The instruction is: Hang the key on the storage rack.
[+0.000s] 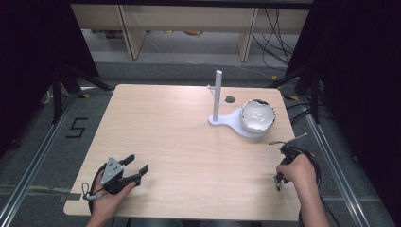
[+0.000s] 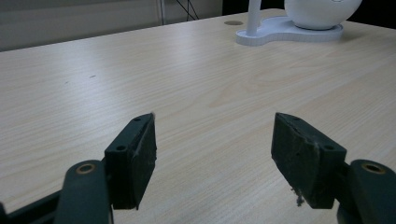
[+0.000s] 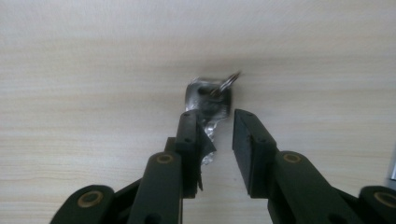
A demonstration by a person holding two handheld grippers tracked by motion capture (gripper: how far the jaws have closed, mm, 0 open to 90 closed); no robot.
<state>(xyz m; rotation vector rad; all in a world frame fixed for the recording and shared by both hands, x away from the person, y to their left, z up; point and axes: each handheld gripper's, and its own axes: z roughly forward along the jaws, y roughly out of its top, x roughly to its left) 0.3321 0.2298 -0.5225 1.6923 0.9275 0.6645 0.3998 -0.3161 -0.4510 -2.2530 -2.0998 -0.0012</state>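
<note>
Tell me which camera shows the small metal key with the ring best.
The right gripper view: the key lies on the table, its ring visible, between the right gripper's parted jaws. From the high view the person's right hand covers that spot.

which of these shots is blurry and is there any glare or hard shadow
Right gripper view: the small silver key tag and its ring are soft and smeared, the right gripper sharper. Left gripper view: the table is crisp, evenly lit. High view: soft shadow beside the white bowl, dark surroundings.
</note>
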